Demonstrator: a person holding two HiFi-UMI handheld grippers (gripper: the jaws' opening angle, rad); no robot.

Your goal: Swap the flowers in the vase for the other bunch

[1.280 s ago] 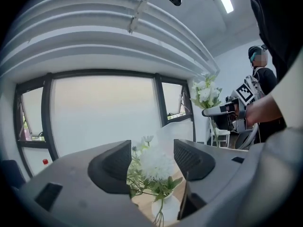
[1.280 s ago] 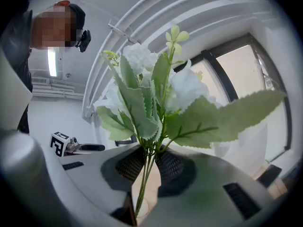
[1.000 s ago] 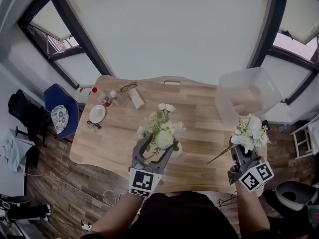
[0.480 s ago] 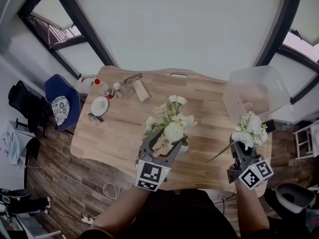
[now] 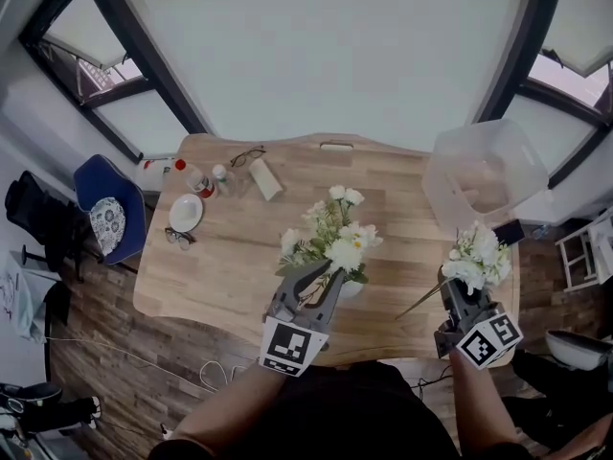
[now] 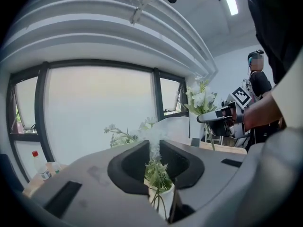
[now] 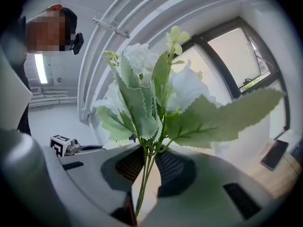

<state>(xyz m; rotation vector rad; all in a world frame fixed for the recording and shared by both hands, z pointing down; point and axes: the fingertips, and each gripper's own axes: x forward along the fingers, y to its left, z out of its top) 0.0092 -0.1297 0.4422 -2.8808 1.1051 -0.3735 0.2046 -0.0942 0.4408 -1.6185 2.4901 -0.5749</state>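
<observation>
A small white vase [image 5: 351,287] stands near the front of the wooden table [image 5: 220,266] with a bunch of white flowers [image 5: 335,242] in it. My left gripper [image 5: 311,284] reaches the stems just above the vase's mouth. Its jaws have just been closing and now sit shut on those stems [image 6: 155,170], with the vase [image 6: 162,200] right below. My right gripper [image 5: 458,295] is off to the right, shut on the stems of the other white bunch [image 5: 479,257]. That bunch [image 7: 156,98] stands upright between its jaws [image 7: 150,167].
A clear plastic bin [image 5: 479,175] sits at the table's back right. A white plate [image 5: 185,214], small bottles [image 5: 196,180], two pairs of glasses [image 5: 247,153] and a pale box [image 5: 265,178] lie at the back left. A blue chair [image 5: 105,214] stands left of the table.
The left gripper's jaws, wide apart around the vase flowers before, have closed on their stems. The right gripper with its bunch has shifted a little and sunk slightly.
</observation>
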